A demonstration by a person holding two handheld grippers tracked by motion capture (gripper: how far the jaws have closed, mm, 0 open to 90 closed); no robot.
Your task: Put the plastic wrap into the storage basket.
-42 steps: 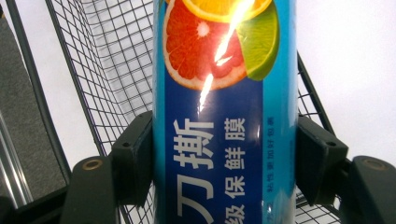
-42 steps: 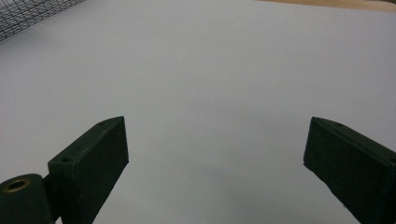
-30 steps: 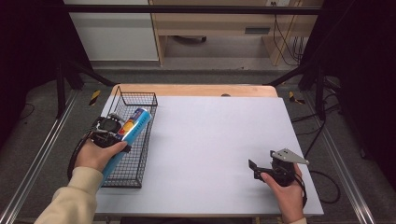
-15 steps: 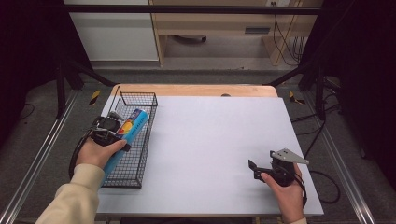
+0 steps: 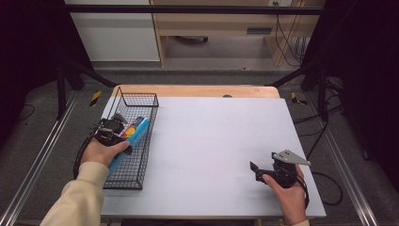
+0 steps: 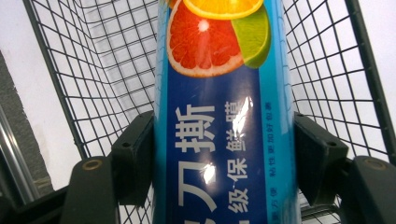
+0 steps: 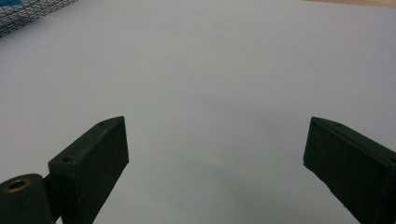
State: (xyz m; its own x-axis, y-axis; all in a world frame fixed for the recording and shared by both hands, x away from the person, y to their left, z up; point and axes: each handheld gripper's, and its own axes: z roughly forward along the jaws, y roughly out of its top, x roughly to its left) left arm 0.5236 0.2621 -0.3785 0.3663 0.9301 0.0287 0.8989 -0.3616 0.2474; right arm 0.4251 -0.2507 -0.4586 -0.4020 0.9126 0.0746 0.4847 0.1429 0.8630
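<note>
The left gripper (image 6: 224, 154) clamps its fingers across a long blue cling-film box (image 6: 224, 116), apparently low inside the black wire basket (image 5: 143, 101). The box's long axis runs along the basket. The right gripper (image 7: 219, 163) hovers, fingers spread, over the white table (image 5: 216, 141).

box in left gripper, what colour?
Blue box with citrus-slice print; left gripper view shows it best.
</note>
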